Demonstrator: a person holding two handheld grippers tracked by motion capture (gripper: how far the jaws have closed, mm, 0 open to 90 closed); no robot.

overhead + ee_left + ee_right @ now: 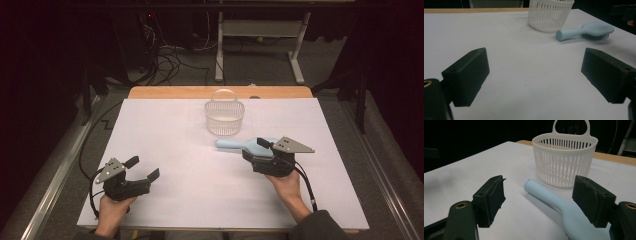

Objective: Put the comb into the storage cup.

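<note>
A light blue hairbrush (237, 144) lies bristles down on the white table cover, its handle pointing left, just in front of a white slatted basket (224, 117). My right gripper (254, 148) hovers over the brush's head end, open, its jaws standing on either side of the brush (564, 211) without touching it. The basket (564, 162) stands upright close behind, its handle loop raised. My left gripper (143, 167) rests open at the front left of the table with nothing between its jaws. From the left gripper (536, 70), the brush (586, 31) and basket (549, 15) lie far ahead to the right.
The white cover (165, 135) spans most of the tabletop, with a wooden strip (175, 92) along the far edge. Cables (170, 60) and a desk frame (260, 45) sit on the floor beyond. A person's hands hold both grippers at the near edge.
</note>
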